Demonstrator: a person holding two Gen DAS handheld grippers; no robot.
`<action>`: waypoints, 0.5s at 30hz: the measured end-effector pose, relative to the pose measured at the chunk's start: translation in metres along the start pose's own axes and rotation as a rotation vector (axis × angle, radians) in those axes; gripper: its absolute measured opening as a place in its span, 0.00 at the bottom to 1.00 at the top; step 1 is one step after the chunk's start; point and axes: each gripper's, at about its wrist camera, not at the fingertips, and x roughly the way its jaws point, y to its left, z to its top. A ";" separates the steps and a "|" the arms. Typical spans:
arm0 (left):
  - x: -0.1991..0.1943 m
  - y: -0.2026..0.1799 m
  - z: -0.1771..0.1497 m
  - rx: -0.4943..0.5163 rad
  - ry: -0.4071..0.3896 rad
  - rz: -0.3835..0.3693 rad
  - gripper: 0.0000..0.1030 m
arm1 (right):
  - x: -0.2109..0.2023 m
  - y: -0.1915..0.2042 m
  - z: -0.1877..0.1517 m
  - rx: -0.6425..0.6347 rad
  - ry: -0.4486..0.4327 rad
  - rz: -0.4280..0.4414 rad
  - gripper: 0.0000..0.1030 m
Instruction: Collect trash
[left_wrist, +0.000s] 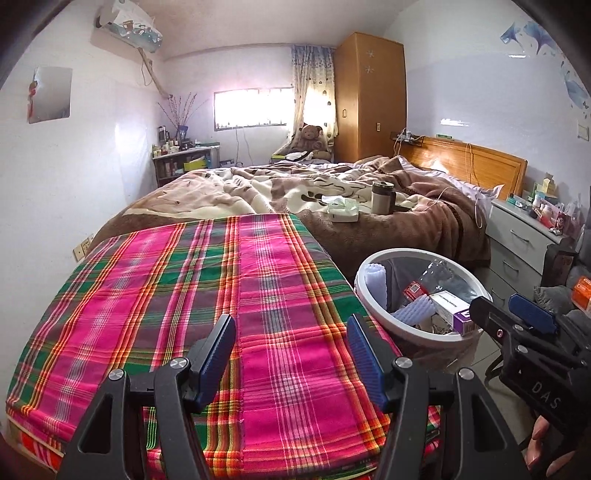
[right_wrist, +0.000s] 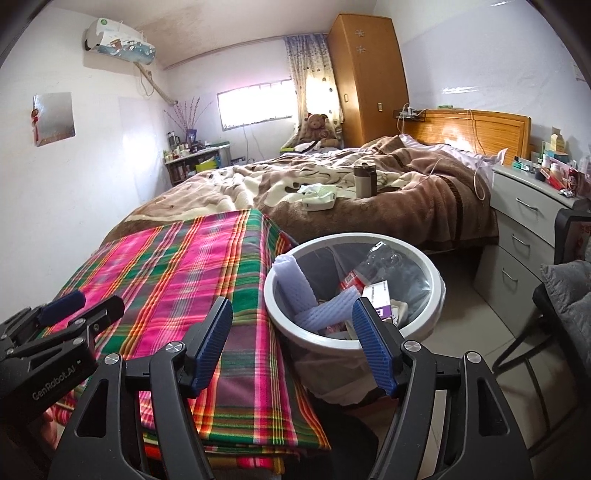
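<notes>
A white-rimmed trash bin (left_wrist: 360, 291) (right_wrist: 271, 295) with a clear liner stands on the floor beside the bed. It holds lavender foam sleeves (left_wrist: 376, 280) (right_wrist: 291, 277), a clear plastic bottle (left_wrist: 432, 277) (right_wrist: 373, 262) and a white-and-purple box (left_wrist: 454, 310) (right_wrist: 376, 293). My left gripper (left_wrist: 293, 350) (right_wrist: 85, 304) hovers open over the pink plaid cloth (left_wrist: 184, 295) (right_wrist: 166, 266), holding nothing. Just short of the bin's near rim, my right gripper (right_wrist: 293, 343) (left_wrist: 506, 310) stands open wide and empty.
On the brown blanket lie a white tissue pack with crumpled tissue (left_wrist: 343, 210) (right_wrist: 319, 197) and an upright thermos cup (left_wrist: 382, 197) (right_wrist: 365, 181). A cluttered grey nightstand (left_wrist: 524, 236) (right_wrist: 532, 214) and a dark chair (right_wrist: 565, 314) stand right of the bin.
</notes>
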 end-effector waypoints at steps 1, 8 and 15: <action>0.000 0.001 0.001 0.000 -0.005 0.004 0.60 | -0.001 0.000 0.001 -0.001 -0.003 0.005 0.67; -0.006 0.000 0.000 -0.004 -0.024 -0.004 0.60 | -0.005 0.009 -0.002 -0.019 -0.012 0.017 0.67; -0.009 0.002 -0.002 -0.010 -0.026 -0.005 0.60 | -0.008 0.011 -0.003 -0.022 -0.018 0.015 0.67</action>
